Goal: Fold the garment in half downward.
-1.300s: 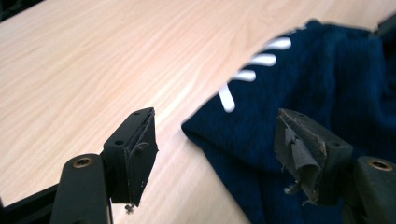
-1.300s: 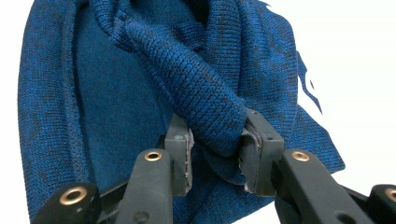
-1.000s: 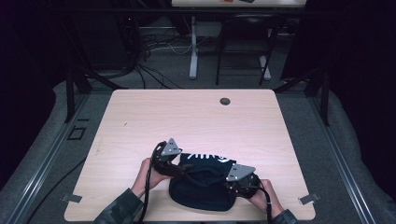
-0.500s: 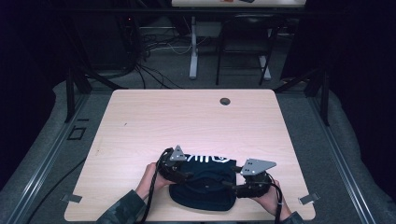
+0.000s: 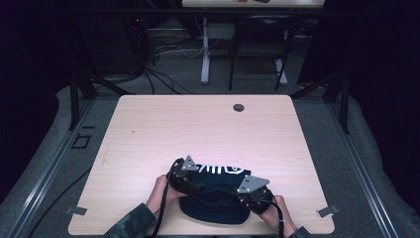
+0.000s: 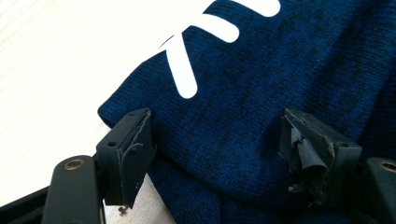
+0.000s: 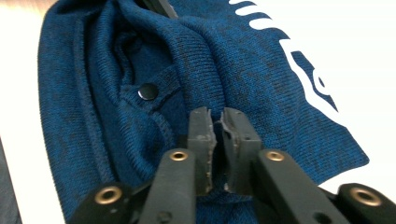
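The counter (image 5: 148,129) carries a blue garment (image 5: 218,198) at its near edge, now bunched narrower than before. The left gripper (image 6: 219,140) gapes over the cloth — released; the right gripper (image 7: 217,133) has moved inward — clenched on a fold.

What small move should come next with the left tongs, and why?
Probably shut the left tongs on the blue garment. Their jaws stand wide open around a fold of it, while the right tongs are already closed, seemingly pinching cloth, so both sides would then be held.
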`<action>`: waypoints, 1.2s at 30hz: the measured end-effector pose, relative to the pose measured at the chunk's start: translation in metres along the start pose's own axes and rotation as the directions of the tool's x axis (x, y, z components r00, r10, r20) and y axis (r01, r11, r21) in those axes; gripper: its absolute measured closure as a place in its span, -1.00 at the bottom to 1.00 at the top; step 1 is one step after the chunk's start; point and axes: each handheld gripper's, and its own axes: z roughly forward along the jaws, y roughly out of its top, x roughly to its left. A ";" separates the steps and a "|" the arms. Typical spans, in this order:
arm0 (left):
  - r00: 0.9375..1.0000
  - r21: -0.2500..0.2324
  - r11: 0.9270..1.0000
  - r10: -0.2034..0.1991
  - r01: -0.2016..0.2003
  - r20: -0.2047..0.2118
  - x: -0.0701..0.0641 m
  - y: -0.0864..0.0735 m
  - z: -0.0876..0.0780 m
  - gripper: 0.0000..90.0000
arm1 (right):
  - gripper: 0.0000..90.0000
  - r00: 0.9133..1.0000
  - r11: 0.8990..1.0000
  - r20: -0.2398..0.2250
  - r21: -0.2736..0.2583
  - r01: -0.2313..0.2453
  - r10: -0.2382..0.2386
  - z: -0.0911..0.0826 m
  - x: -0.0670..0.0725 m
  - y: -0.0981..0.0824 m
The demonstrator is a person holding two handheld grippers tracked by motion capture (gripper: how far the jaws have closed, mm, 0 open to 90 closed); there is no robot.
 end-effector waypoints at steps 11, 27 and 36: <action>1.000 -0.003 1.000 0.004 -0.004 -0.022 -0.002 -0.001 0.000 -0.43 | 0.90 0.998 1.000 -0.053 0.007 0.027 -0.027 -0.010 0.003 -0.009; 0.997 -0.004 0.999 0.047 -0.048 -0.056 -0.008 0.000 -0.002 -0.50 | -0.28 0.969 0.970 -0.057 0.036 -0.240 0.242 0.007 -0.026 -0.017; 0.997 -0.002 0.999 0.043 -0.043 -0.070 -0.010 -0.002 -0.002 -0.56 | -0.38 0.982 0.977 -0.031 0.105 -0.183 0.187 0.016 -0.024 -0.018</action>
